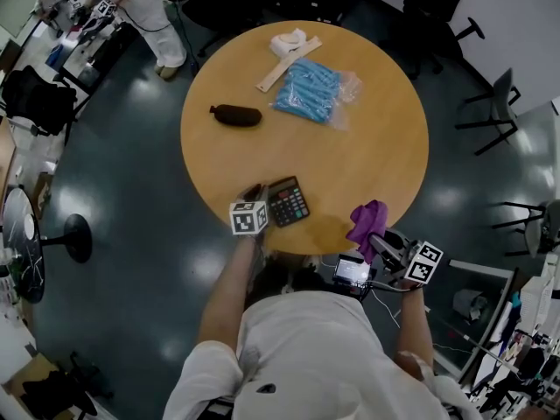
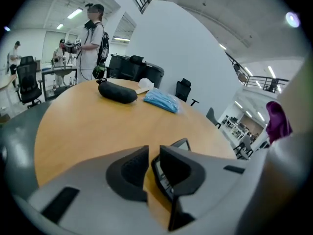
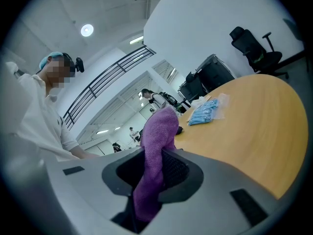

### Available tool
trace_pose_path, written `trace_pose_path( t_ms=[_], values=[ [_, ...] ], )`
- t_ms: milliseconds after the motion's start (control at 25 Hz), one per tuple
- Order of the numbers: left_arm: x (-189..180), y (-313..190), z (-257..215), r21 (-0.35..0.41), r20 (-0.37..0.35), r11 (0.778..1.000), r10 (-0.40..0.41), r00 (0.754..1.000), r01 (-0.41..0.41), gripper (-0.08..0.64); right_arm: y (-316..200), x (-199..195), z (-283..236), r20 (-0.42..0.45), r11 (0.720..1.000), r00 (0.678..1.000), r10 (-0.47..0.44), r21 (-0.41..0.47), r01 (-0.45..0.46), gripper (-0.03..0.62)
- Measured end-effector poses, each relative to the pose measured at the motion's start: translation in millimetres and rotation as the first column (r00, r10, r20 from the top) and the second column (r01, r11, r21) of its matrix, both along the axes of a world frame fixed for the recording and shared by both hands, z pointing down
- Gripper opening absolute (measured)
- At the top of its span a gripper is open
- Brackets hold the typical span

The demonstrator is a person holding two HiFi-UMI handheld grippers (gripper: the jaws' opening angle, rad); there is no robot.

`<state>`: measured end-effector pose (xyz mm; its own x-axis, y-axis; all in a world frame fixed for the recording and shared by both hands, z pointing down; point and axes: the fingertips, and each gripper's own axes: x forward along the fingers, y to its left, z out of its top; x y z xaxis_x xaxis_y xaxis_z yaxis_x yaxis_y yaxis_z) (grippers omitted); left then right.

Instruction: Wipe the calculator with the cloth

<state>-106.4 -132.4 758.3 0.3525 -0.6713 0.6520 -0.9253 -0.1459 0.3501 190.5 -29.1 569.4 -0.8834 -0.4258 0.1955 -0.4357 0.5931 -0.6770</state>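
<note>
Two grippers are held at the near edge of the bench [image 1: 367, 147]. The calculator [image 1: 288, 201] is seen lying there, just beside the left gripper [image 2: 152, 155], whose fingers are set slightly apart, pinching nothing. The purple cloth [image 3: 161, 126] is pinched between the fingers of the right gripper [image 3: 155, 156]. Unsteadied, the calculator could be pushed off that edge once wiping pressure is applied.

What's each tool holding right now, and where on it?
Right tool pinches the purple cloth mid-length, one end sticking up past the jaws. Left tool holds nothing; the calculator lies by its tip.
</note>
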Motion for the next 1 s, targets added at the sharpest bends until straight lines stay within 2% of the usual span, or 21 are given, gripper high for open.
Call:
trace_pose_path(
  t_ms=[160,280,360,440,640,800,1000],
  values=[
    [-7.2,-4.9,-18.5,0.048,0.084,0.999,-0.004,0.996,0.0,0.06,-6.5,4.1,3.8,-0.058,0.998,0.997,0.06,0.019,-0.059,0.087],
    [-18.5,-1.9,-50.8,0.13,0.113,0.991,-0.051,0.992,0.036,0.058,-10.9,6.4,6.7,-0.14,0.995,0.985,0.099,0.041,-0.094,0.087],
    [-26.7,5.4,-82.6,0.199,0.092,0.977,-0.1,0.991,0.08,0.052,-17.1,6.0,5.1,-0.152,0.992,0.982,0.117,0.061,-0.109,0.087],
    [-30.0,18.3,-114.3,0.25,0.063,0.962,-0.126,0.99,0.106,0.008,-26.0,3.7,6.9,-0.151,0.989,0.979,0.139,0.075,-0.128,0.087],
    [-21.4,73.1,-185.1,0.365,0.047,0.926,-0.116,0.992,0.091,0.006,-50.5,-3.0,21.1,-0.226,0.979,0.953,0.201,0.081,-0.187,0.087],
    [-25.7,117.2,-213.4,0.381,0.034,0.919,-0.119,0.992,0.097,0.006,-78.8,-18.1,45.6,-0.384,0.978,0.9,0.207,0.077,-0.193,0.087],
    [-32.7,140.7,-217.6,0.376,0.014,0.918,-0.142,0.99,0.126,0.006,-110.3,-34.5,100.7,-0.578,0.983,0.802,0.15,-0.002,-0.185,0.087]
  ],
)
